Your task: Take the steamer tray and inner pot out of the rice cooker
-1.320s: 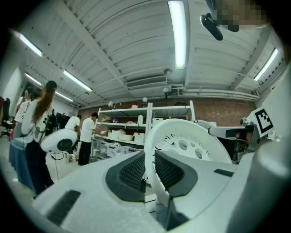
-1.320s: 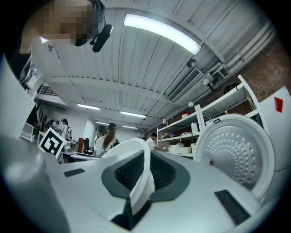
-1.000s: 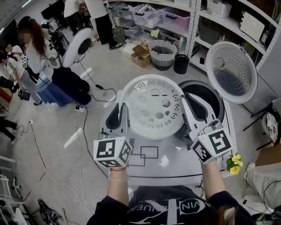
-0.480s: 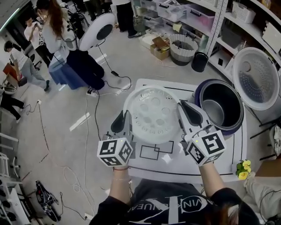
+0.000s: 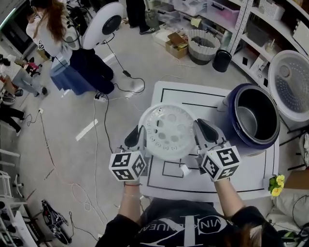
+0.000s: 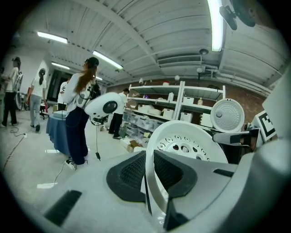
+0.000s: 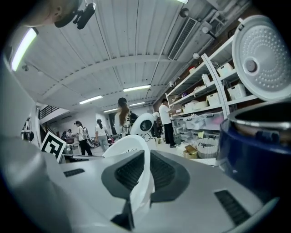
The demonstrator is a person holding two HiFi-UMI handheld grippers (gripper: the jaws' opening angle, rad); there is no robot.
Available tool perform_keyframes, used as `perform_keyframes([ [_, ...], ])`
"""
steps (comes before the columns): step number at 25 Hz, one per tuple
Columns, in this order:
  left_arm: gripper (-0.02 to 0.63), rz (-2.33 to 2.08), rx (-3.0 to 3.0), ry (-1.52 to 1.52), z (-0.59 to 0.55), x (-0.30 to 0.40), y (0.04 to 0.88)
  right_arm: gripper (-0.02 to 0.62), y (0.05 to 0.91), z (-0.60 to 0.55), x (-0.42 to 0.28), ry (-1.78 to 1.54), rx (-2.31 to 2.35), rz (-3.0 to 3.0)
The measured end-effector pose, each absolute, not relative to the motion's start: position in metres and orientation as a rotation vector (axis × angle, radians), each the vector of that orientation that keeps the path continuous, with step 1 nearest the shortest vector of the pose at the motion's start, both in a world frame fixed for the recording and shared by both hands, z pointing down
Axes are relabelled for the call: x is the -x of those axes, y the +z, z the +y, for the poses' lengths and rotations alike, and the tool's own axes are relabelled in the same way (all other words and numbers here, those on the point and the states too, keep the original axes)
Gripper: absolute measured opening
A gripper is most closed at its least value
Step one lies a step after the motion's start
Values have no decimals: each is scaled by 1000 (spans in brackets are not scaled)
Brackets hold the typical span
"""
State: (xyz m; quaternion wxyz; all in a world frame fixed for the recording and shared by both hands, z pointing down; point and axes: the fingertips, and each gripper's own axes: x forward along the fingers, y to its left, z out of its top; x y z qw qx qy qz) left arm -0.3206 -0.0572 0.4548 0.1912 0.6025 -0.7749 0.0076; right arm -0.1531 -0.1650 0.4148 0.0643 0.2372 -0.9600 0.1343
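The white round steamer tray (image 5: 168, 130), pierced with holes, hangs over the left part of the white table (image 5: 251, 173). My left gripper (image 5: 135, 137) is shut on its left rim, and my right gripper (image 5: 206, 131) is shut on its right rim. In the left gripper view the tray's rim (image 6: 152, 182) runs between the black pads (image 6: 132, 175). In the right gripper view the rim (image 7: 141, 182) is pinched the same way. The dark blue rice cooker (image 5: 252, 120) stands at the table's right with its lid (image 5: 292, 84) up. The inner pot (image 5: 251, 118) sits inside it.
Black outlined rectangles (image 5: 173, 169) are marked on the table below the tray. A small yellow flower (image 5: 276, 184) sits at the table's right front corner. People (image 5: 48, 29) stand on the floor at the far left. Shelves with boxes (image 5: 227, 14) line the back.
Both grippers have carried the steamer tray away from the cooker, leftward and down toward the table. The cooker's opening now shows fully.
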Motion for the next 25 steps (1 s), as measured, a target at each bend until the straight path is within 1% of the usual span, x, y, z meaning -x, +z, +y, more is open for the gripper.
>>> perform_keyframes([
  [8,54,-2080,-1724,115,-87,341,499,37,473,-187,167,465,-852,-2794],
  [25,54,-1927,-1803,379,-175,359,542,40,540,-237,168,672,-1119,-2539],
])
